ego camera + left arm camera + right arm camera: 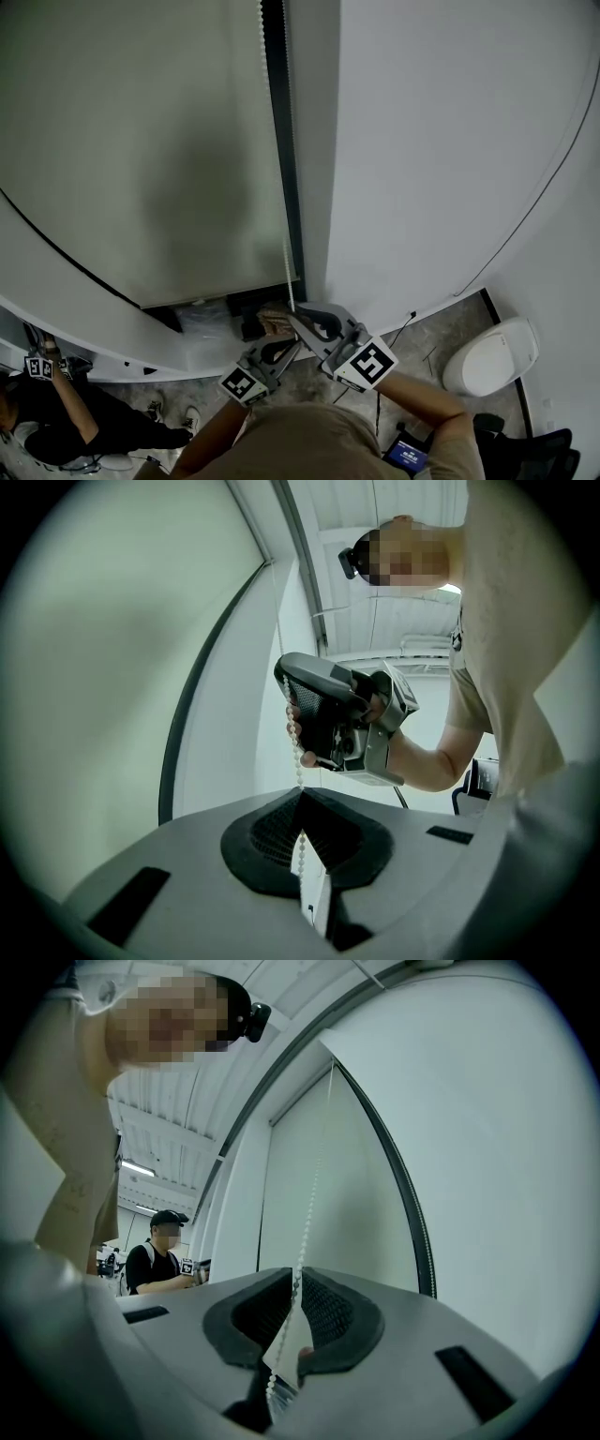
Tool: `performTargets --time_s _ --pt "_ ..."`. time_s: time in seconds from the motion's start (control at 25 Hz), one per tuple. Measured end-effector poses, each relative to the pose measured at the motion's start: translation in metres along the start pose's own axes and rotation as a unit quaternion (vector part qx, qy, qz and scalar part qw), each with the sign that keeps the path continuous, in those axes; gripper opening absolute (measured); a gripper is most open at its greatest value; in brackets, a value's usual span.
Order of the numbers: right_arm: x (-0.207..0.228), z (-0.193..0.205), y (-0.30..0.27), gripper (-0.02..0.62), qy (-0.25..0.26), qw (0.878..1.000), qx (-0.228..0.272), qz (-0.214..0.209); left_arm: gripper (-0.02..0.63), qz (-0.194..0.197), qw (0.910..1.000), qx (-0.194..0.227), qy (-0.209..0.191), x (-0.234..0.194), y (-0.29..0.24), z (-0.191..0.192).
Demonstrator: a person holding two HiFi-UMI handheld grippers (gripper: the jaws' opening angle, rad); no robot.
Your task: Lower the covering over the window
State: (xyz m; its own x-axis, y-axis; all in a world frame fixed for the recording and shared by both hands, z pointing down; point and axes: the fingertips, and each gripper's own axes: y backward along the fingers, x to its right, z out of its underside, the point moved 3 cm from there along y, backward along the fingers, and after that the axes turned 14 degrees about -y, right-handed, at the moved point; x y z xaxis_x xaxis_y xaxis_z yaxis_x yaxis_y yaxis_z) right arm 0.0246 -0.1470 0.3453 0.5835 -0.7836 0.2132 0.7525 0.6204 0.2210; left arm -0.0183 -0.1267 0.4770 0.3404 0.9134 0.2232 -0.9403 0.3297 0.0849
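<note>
While hanging beside the pale roller blind (141,141), the white beaded cord (298,761) is running straight up and down.
Left tongs (302,803) and right tongs (296,1283) are each clamping it, the right ones higher up.

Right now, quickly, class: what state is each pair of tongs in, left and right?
Left tongs: closed on the bead chain.
Right tongs: closed on the bead chain too.
</note>
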Motion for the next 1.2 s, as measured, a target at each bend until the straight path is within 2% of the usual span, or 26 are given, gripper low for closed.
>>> performTargets --time_s 0.16,0.36,0.48,0.56,0.64,0.76,0.88,1.0,1.2 --pt "-0.002 0.006 0.002 0.038 0.003 1.000 -0.004 -0.003 0.017 0.011 0.9999 0.003 0.000 0.004 0.002 0.002" --pt "-0.001 0.002 -0.001 0.012 -0.045 0.999 -0.004 -0.004 0.017 0.009 0.9996 0.003 0.026 0.001 0.004 -0.006" --pt "-0.004 0.000 0.004 0.011 -0.050 0.999 0.001 -0.003 0.020 0.020 0.9979 0.022 0.058 0.005 0.011 -0.008" --pt "-0.004 0.002 0.005 0.011 -0.052 0.999 0.001 0.000 0.032 0.014 0.9955 0.045 0.083 0.000 0.023 -0.011" --pt "-0.002 0.002 0.009 0.011 -0.055 0.998 0.004 0.006 0.070 -0.001 0.9931 0.069 0.095 -0.011 0.031 -0.020" --pt "0.000 -0.001 0.018 0.011 -0.057 0.998 0.011 0.014 0.077 -0.019 0.9924 0.088 0.084 -0.026 0.033 -0.042" --pt "0.003 -0.005 0.022 0.010 -0.053 0.998 0.013 0.014 0.077 -0.023 0.9939 0.088 0.063 -0.040 0.028 -0.055" --pt "-0.002 -0.005 0.027 0.009 -0.044 0.999 0.005 0.010 0.077 -0.029 0.9953 0.073 0.057 -0.041 0.024 -0.053" --pt "0.008 -0.004 0.021 0.009 -0.043 0.998 0.005 0.034 0.075 -0.032 0.9958 0.061 0.061 -0.042 0.022 -0.049"
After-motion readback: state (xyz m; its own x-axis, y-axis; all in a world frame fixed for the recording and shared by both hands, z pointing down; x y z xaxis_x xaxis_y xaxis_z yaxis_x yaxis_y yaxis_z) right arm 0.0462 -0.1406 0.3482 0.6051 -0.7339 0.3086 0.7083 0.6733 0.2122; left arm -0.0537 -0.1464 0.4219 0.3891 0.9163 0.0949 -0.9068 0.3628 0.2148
